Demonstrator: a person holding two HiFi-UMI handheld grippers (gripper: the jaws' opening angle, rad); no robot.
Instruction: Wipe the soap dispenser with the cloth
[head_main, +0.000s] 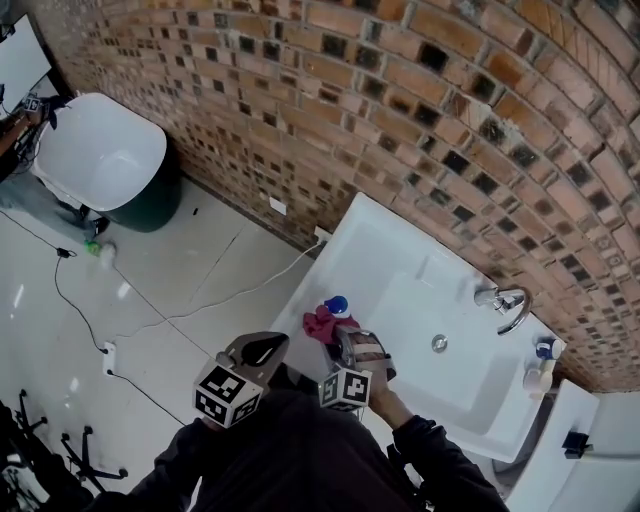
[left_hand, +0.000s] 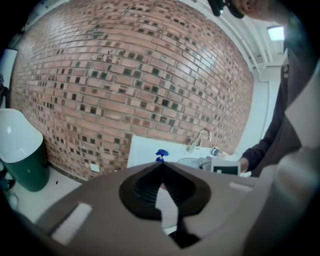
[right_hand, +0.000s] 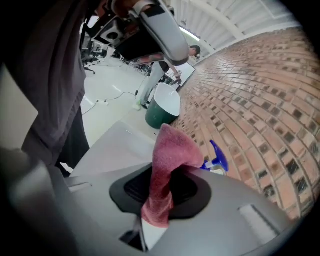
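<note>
Clamped in the closed right gripper (right_hand: 167, 169), the red cloth (right_hand: 172, 145) is held just short of the upright soap dispenser (right_hand: 216, 161); the left gripper (left_hand: 161, 166), closed and empty, is set farther from it

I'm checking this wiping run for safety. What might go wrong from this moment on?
1. The soap dispenser stands near a corner of the sink, and the left gripper, shut and empty, is not steadying it. A firm wipe might tip it or push it off the edge.
2. The right gripper pinches the cloth in a bunched fold. It may slip out, letting bare fingers scrape the dispenser.
</note>
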